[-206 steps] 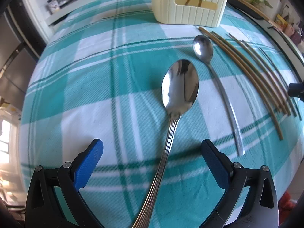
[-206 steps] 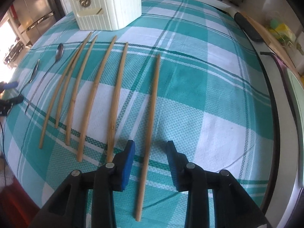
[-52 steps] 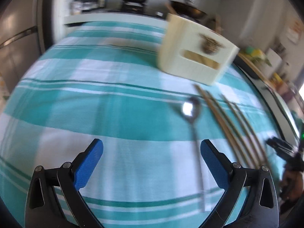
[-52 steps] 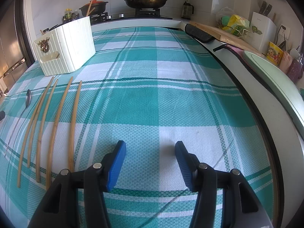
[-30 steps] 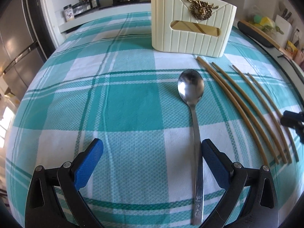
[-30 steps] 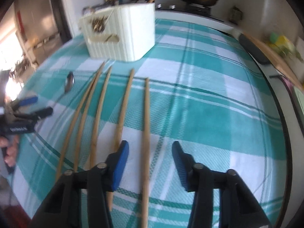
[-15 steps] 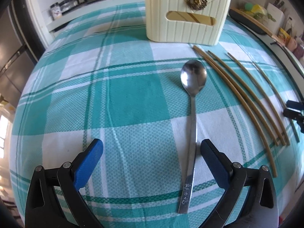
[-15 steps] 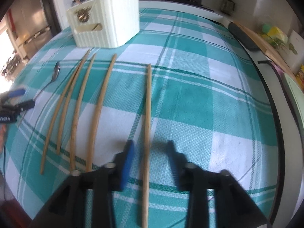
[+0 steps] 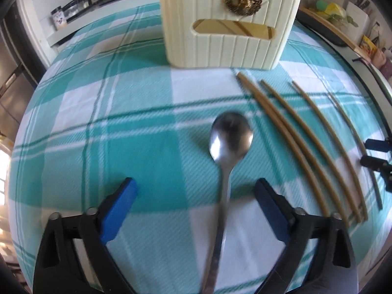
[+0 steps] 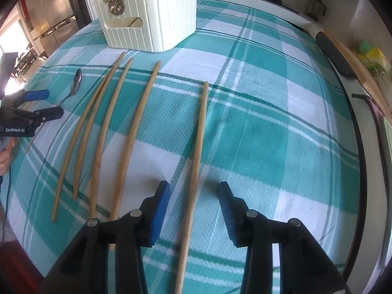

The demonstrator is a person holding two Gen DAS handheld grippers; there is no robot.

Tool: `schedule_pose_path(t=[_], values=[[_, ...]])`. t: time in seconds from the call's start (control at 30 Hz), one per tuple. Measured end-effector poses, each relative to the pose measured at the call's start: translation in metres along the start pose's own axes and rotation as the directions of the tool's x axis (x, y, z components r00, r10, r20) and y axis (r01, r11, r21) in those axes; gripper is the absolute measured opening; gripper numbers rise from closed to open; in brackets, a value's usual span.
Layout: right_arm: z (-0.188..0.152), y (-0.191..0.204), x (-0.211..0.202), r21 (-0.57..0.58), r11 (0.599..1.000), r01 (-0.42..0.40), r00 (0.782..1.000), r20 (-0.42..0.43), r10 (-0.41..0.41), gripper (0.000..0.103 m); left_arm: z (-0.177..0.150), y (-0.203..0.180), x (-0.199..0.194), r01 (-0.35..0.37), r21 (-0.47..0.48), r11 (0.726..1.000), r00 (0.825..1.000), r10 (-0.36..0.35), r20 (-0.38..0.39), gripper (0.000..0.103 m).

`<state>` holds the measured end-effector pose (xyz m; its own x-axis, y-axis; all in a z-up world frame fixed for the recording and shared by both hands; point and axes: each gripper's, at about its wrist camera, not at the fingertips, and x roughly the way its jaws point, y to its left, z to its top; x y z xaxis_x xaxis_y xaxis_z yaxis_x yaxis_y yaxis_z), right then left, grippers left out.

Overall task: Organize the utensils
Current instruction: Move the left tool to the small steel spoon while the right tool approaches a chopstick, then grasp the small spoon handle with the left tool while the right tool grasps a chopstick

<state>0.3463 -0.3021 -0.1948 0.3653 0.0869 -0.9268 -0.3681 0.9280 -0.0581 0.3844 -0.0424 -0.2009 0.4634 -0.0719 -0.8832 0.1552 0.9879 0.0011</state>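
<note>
Steel spoon (image 9: 227, 147) lies lengthwise between my closing left fingers (image 9: 117, 208), untouched; my half-open right fingers (image 10: 159, 210) straddle the rightmost bamboo chopstick (image 10: 196, 161) likewise.

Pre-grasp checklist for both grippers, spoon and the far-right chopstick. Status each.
1. Spoon handle lies between the left gripper pads: ok; jaws closing, not yet touching.
2. Single chopstick sits between the right gripper pads: ok, no contact.
3. Right gripper holds only one stick: ok; the other four chopsticks lie outside its jaws.
4. Cream holder upright and reachable: ok.
5. Free room inside the holder: cannot tell.
6. Grippers clear of each other: ok.
</note>
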Motion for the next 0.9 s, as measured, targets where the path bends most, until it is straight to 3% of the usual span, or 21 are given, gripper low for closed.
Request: schedule_pose_path(t=[0.17, 0.23, 0.27, 0.3, 0.37, 0.47, 0.63, 0.9], values=[[0.035, -0.004, 0.014, 0.004, 1.000, -0.001, 1.000, -0.004, 0.001, 0.041, 0.019, -0.013, 0.005, 0.017, 0.040, 0.999, 1.000, -0.017, -0.001, 0.066], [0.049, -0.009, 0.022, 0.040, 0.999, -0.019, 1.000, 0.002, 0.019, 0.040, 0.023, -0.017, 0.005, 0.033, 0.057, 0.998, 0.999, -0.033, 0.003, 0.045], [0.054, -0.011, 0.025, 0.054, 0.998, -0.021, 1.000, 0.013, 0.021, 0.035, 0.025, -0.018, 0.005, 0.042, 0.063, 0.997, 0.999, -0.042, 0.007, 0.038], [0.059, -0.012, 0.027, 0.060, 0.998, -0.011, 1.000, 0.026, 0.009, 0.031, 0.026, -0.018, 0.005, 0.046, 0.067, 0.997, 0.999, -0.047, 0.009, 0.036], [0.066, -0.015, 0.029, 0.080, 0.997, -0.013, 0.999, 0.030, 0.011, 0.007, 0.026, -0.017, 0.004, 0.049, 0.070, 0.996, 0.999, -0.050, 0.013, 0.036], [0.068, -0.020, 0.023, 0.129, 0.991, -0.034, 0.998, 0.050, 0.027, 0.006, 0.022, -0.013, -0.005, 0.046, 0.069, 0.997, 0.998, -0.048, 0.034, 0.036], [0.057, -0.018, -0.027, 0.152, 0.987, -0.058, 0.981, 0.193, 0.028, 0.006, 0.014, 0.000, -0.045, 0.077, 0.041, 0.996, 0.990, -0.081, 0.119, 0.036], [0.031, -0.003, -0.124, 0.150, 0.984, -0.096, 0.915, 0.402, 0.028, 0.006, -0.001, 0.021, -0.126, 0.171, 0.001, 0.985, 0.950, -0.165, 0.265, 0.036]])
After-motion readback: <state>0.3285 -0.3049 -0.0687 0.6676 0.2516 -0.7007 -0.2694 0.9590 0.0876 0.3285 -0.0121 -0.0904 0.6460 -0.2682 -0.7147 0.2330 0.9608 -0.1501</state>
